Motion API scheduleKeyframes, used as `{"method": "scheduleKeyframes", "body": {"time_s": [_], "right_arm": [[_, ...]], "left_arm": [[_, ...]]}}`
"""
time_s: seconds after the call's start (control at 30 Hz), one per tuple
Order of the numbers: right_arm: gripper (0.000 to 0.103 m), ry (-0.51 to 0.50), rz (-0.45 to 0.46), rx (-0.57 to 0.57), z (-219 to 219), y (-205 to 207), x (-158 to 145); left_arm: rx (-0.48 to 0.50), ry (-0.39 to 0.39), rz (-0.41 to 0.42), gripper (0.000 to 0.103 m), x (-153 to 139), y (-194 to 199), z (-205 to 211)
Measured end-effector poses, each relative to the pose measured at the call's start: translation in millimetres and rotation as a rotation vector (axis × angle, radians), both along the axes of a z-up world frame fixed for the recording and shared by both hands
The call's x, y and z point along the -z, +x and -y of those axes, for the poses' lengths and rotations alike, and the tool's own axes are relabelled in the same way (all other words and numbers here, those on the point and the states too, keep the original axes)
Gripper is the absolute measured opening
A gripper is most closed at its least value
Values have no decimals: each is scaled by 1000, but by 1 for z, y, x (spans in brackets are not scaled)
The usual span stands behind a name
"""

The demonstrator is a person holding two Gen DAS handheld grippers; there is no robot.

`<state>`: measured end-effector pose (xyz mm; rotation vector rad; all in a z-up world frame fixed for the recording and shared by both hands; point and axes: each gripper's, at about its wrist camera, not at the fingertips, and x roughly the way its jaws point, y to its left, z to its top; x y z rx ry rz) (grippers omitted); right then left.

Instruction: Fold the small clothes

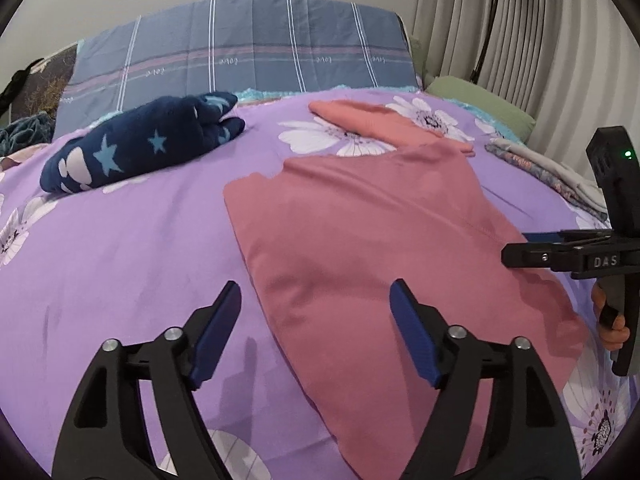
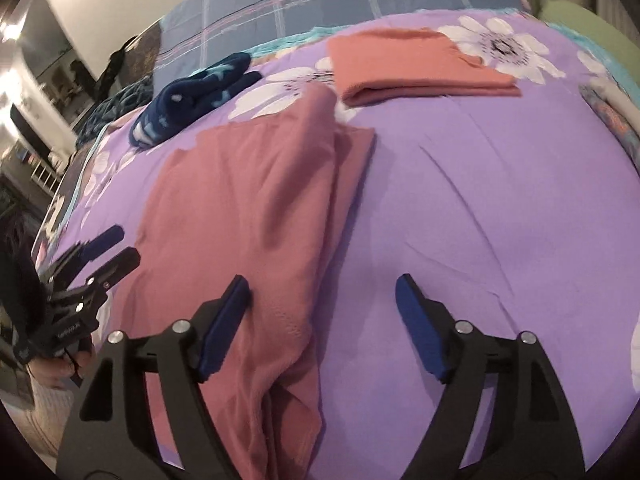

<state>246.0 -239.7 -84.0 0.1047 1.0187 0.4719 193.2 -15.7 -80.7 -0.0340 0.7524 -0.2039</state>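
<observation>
Bedroom, bed (image 1: 120, 248) under a purple daisy-print cover, blue plaid pillow (image 1: 240, 44) at the head, pleated curtains (image 1: 520, 40) and a black floor lamp (image 1: 494, 12) at the far right corner. Soft, slightly wrinkled surface, so cloth will drag rather than slide. The dusty-pink garment (image 1: 380, 248) lies flat mid-bed, already doubled over: layered edges show along its right side in the right wrist view, and it looks mid-fold. Left gripper (image 1: 316, 332) hangs over the garment's near left edge, fingers (image 1: 412, 336) spread wide, nothing between them but cloth lying below, not pinched. Right gripper (image 2: 324, 328) straddles the near right edge, fingers (image 2: 226, 324) equally wide, also gripping nothing. Both read as released, likely so the fold can settle. Finished pieces are parked out of the work zone: a folded salmon garment (image 2: 416, 68) toward the head, a navy star-print bundle (image 1: 140, 144) far left. A grey-and-patterned stack (image 1: 560, 176) sits at the right edge of the bed. Next fold probably needs both near corners regrasped.
</observation>
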Motion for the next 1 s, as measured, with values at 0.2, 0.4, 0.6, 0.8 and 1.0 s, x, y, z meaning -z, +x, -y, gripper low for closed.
{"method": "scheduleKeyframes", "body": {"time_s": [0.2,0.4,0.6,0.8,1.0], "right_arm": [[77,17,-15,-148,-15,1,1],[77,66,-13,-193,-29,45,10],[53,116,-36,-176,-23,69,8],[52,125,-30,-263,-8,32,5],[59,163,-52,-206,-19,56,13]], "left_arm": [[-27,-161,-75,79,10,12,-29],[77,-324,-134,77,23,18,-30],[89,-372,-149,61,28,22,-27],[72,-366,-173,52,23,19,-26],[38,-285,-173,64,25,37,-17]]}}
